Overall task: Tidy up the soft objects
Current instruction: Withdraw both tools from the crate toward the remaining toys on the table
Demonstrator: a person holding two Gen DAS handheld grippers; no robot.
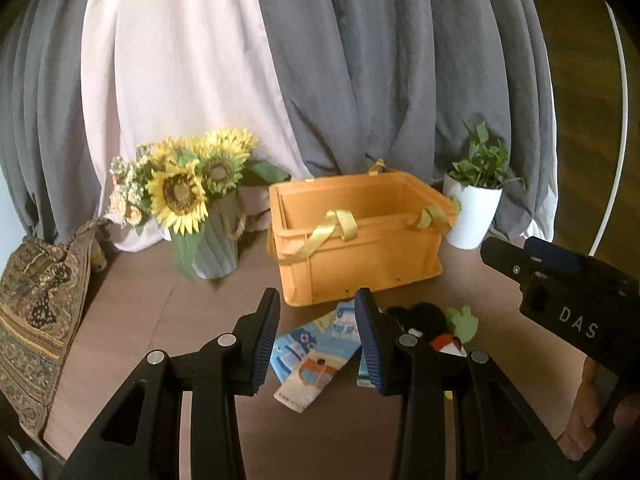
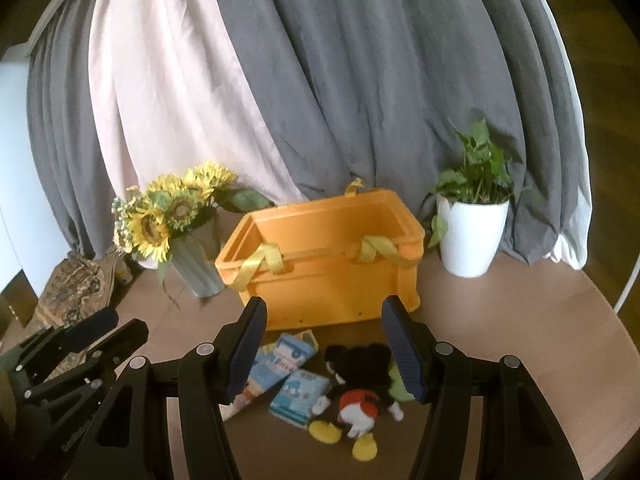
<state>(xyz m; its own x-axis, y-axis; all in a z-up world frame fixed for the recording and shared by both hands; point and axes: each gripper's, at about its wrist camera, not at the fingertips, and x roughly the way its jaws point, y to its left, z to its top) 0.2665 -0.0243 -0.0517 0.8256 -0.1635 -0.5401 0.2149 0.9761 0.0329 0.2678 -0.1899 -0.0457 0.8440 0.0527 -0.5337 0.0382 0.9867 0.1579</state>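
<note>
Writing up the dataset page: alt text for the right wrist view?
The open right gripper hovers over a mouse plush and cloth books on a brown table, before an empty orange crate. Sunflowers and a potted plant flank it.

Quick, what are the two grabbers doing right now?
Left gripper: jaws open, holding nothing.
Right gripper: jaws open, holding nothing.
</note>
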